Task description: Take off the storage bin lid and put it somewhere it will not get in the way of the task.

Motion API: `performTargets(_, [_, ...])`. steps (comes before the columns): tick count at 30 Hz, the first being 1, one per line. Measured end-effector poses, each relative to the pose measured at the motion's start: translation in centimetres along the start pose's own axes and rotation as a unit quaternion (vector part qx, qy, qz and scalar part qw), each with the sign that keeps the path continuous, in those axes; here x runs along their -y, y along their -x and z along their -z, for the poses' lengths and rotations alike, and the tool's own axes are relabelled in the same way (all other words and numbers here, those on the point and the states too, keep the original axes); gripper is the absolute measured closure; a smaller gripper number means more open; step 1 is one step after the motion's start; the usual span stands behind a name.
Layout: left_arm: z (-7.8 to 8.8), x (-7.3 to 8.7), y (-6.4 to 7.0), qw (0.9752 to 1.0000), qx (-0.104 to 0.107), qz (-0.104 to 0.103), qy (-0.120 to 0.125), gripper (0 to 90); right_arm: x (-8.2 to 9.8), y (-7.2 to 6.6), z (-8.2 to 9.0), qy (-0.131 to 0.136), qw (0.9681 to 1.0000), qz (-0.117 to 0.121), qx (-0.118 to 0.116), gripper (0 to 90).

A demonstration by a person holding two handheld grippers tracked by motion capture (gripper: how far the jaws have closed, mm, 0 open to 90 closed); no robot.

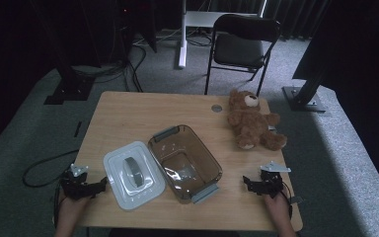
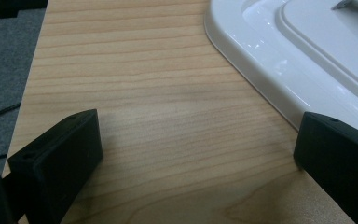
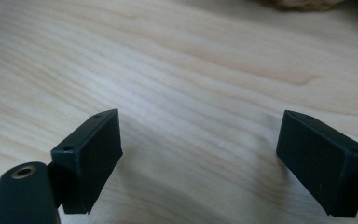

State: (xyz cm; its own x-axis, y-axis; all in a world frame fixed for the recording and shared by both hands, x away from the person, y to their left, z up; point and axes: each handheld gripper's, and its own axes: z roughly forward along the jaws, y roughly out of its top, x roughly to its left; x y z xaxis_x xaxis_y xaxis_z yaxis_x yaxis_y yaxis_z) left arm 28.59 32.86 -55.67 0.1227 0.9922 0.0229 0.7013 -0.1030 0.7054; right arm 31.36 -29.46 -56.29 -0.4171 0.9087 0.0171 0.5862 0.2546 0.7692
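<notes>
Wood table [image 1: 128, 106] | white lid [image 1: 133, 174] just R of left tool [image 1: 101, 186], jaws apart | right tool [image 1: 246, 181] jaws apart

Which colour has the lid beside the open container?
The lid is white with a grey handle; the high view shows it best.

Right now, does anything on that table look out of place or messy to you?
Nothing is spilled or broken. The white lid lies off the clear brown container, beside it, and both sit askew to the table edges. A teddy bear lies slumped near the far right corner. Both claws are open, holding nothing.
</notes>
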Motion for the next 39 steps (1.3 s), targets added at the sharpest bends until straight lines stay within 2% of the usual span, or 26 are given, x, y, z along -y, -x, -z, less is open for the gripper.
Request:
performTargets(4, [0.0,0.0,0.1,1.0000,-0.003,0.004,0.000,1.6,-0.6,0.0,0.6,0.016,0.9997,0.001,0.017,13.5])
performTargets(9, [0.0,0.0,0.1,1.0000,-0.002,0.003,0.001,1.6,-1.9,0.3,0.9,0.019,0.9995,-0.007,0.025,13.4])
performTargets(12, [0.0,0.0,0.2,1.0000,0.003,-0.001,0.002,1.6,-2.8,0.7,1.4,0.024,0.9990,-0.033,0.019,12.8])
performTargets(14, [0.0,0.0,0.2,1.0000,0.003,-0.001,0.002,1.6,-3.7,1.3,2.0,0.050,0.9967,-0.063,0.012,12.7])
performTargets(15, [0.0,0.0,0.2,1.0000,0.003,-0.001,0.002,1.6,-4.1,1.4,2.2,0.055,0.9957,-0.072,0.018,12.7])
performTargets(16, [0.0,0.0,0.2,1.0000,0.003,-0.001,0.002,1.6,-4.5,1.6,2.4,0.058,0.9951,-0.077,0.024,12.5])
performTargets(18, [0.0,0.0,0.2,1.0000,0.006,-0.004,0.002,1.6,-5.2,1.9,2.7,0.070,0.9945,-0.077,0.012,11.8])
performTargets(20, [0.0,0.0,0.2,0.9999,0.008,-0.007,0.002,1.6,-6.0,2.0,2.7,0.069,0.9945,-0.076,0.022,11.8])
performTargets(24, [0.0,0.0,0.3,0.9999,0.012,-0.012,0.001,1.6,-7.3,2.3,2.4,0.067,0.9944,-0.079,0.023,11.7])
performTargets(26, [0.0,0.0,0.3,0.9998,0.014,-0.013,0.001,1.6,-8.0,2.5,2.3,0.066,0.9941,-0.079,0.034,11.7])
performTargets(31, [0.0,0.0,0.3,0.9997,0.016,-0.016,0.002,1.6,-9.7,3.3,2.0,0.065,0.9933,-0.087,0.041,11.7])
performTargets(34, [0.0,0.0,0.3,0.9997,0.016,-0.016,0.002,1.6,-10.7,3.9,1.9,0.065,0.9923,-0.098,0.039,11.7])
performTargets(39, [0.0,0.0,0.3,0.9997,0.016,-0.016,0.002,1.6,-12.2,4.6,1.5,0.062,0.9921,-0.101,0.041,11.8])
